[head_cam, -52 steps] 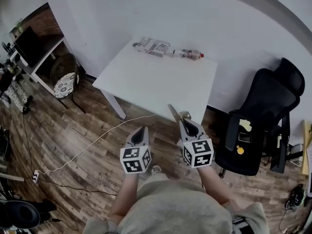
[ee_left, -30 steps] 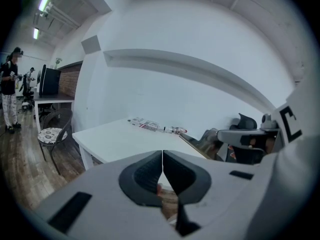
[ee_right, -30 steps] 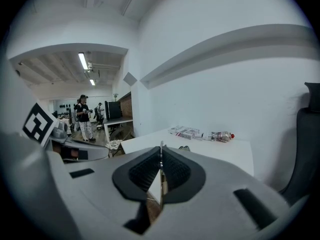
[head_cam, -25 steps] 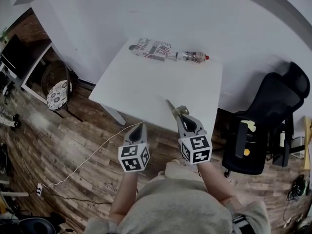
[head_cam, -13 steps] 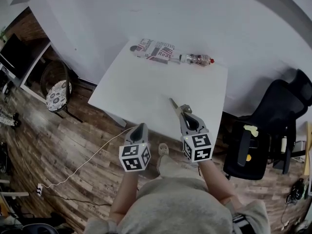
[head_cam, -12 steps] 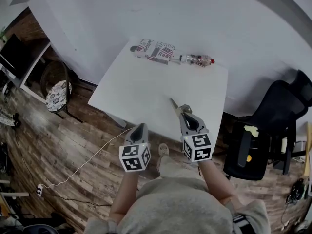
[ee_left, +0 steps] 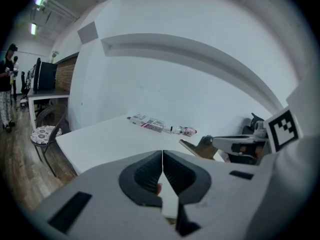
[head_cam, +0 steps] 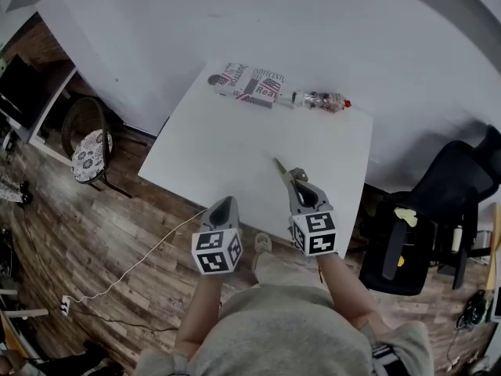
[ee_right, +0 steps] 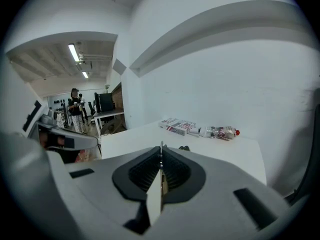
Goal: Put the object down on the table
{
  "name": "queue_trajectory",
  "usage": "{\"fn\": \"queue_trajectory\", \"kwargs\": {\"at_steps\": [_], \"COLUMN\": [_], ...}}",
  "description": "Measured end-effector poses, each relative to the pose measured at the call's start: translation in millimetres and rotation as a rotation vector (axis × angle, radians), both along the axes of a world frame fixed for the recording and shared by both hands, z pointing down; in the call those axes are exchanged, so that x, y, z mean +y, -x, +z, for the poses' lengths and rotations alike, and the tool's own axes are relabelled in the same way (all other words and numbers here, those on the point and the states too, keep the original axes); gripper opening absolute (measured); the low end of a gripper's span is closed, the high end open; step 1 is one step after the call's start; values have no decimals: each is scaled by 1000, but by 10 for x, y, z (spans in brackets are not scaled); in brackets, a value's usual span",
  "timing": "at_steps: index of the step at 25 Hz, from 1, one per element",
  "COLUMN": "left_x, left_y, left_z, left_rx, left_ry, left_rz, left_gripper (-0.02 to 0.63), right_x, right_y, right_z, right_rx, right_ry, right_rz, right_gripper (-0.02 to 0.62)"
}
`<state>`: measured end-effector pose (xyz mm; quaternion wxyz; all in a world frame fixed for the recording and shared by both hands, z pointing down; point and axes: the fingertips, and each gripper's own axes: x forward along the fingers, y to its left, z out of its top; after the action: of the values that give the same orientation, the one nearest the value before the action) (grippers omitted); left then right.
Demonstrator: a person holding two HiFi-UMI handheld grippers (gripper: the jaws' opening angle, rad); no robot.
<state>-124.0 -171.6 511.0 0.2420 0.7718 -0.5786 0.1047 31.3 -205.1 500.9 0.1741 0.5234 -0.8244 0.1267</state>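
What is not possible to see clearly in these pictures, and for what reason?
1. Held object: too small in the head view to identify; the right gripper view shows only its thin edge, clamped in the right gripper.
2. Print on the box: too small to read in every view.
3. Bottle label: too small in every view.
4. Table near edge: partly behind the right gripper in the head view.

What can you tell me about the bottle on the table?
The bottle is clear plastic with a red cap and a reddish label. It lies on its side at the far edge of the white table, by the wall, cap pointing right, base beside a printed box. Whether they touch is unclear.
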Motion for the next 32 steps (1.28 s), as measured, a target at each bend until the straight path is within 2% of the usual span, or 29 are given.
{"fn": "queue_trajectory", "kwargs": {"at_steps": [18,32], "left_x": [-508,-748], "left_y": [-17,-66], "left_z": [195,289], "left_rx": [-9,-8], "left_ry": [57,81], "left_rz": [11,19], "left_gripper": [8,8], "right_x": [-683,-886], "right_y": [-93,-141], "right_z": [623,913], "right_rx": [37,53], "right_ry": [120,179], "right_rz": [32,44], "right_gripper": [14,14]}}
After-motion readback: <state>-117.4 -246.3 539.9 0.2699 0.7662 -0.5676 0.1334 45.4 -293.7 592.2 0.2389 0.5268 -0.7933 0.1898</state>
